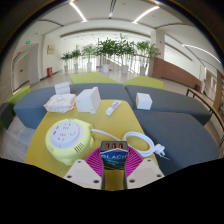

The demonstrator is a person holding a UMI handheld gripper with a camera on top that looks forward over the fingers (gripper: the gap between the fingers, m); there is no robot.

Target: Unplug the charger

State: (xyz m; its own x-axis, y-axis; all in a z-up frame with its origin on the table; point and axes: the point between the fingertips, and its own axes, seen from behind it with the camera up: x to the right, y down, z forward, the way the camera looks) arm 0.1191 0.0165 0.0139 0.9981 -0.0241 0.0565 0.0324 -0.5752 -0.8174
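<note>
On the yellow table (pixel 38 140), the gripper (pixel 114 171) is clenching a black charger (pixel 114 158) between its fingers, beside a round power strip (pixel 67 138), white cable (pixel 140 143) trailing.

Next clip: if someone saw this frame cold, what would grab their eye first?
Probably the round yellow-green power strip on the yellow table, just ahead of the gripper and to one side. Next, the black charger standing between the gripper's pink pads, its white cable looping on the other side; whether the pads press it is unclear. Beyond, white boxes sit on the table, with potted plants far behind.
</note>
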